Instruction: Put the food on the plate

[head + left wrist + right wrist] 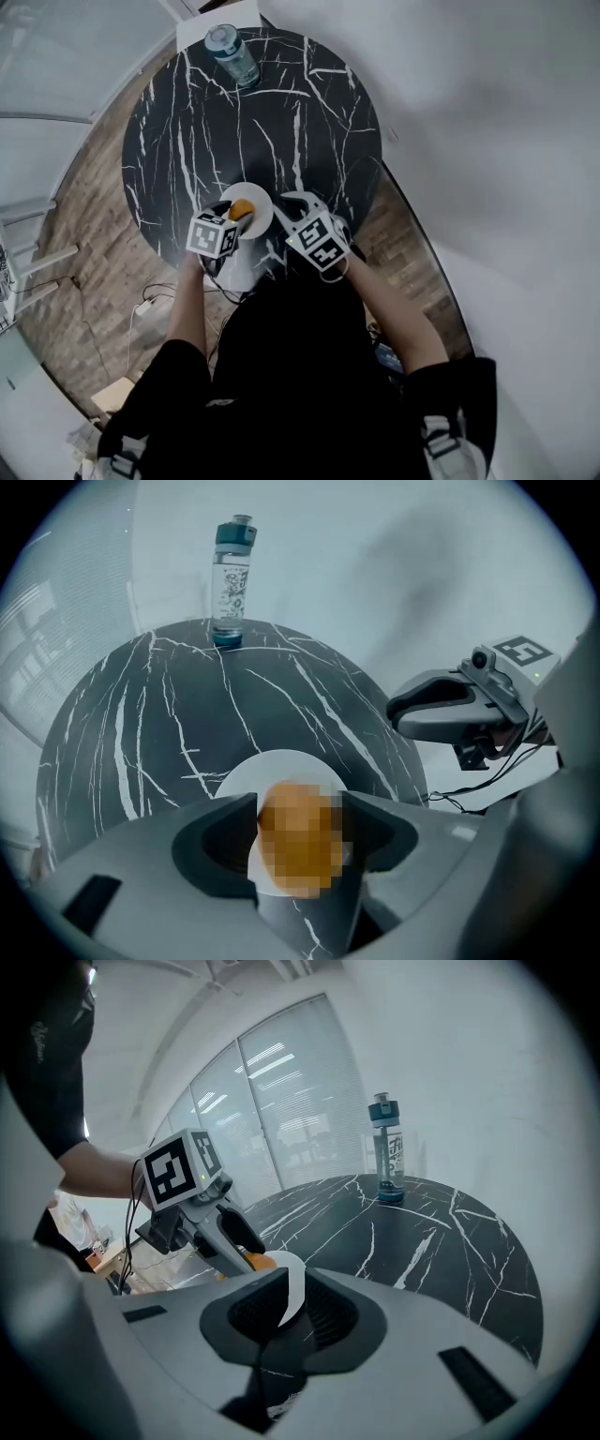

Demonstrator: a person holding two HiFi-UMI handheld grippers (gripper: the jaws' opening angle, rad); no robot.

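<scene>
Our left fingers (211, 841) clamp the orange food (298, 844) over the white plate (292, 1288); our right fingers (333, 1316) pinch its rim.

Your food (298, 841) showed only as coarse orange blocks, kind untellable, your left gripper (236, 214) covered part of the plate (262, 221), your body (281, 375) hid the table's (281, 112) near edge, bottle (232, 54) print too small to read.

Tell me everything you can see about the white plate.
The white plate is small, round, smooth and plain. It sits at the near edge of the black marble-look table. The right gripper is shut on its rim. The left gripper holds orange food over it; whether they touch is unclear.
</scene>
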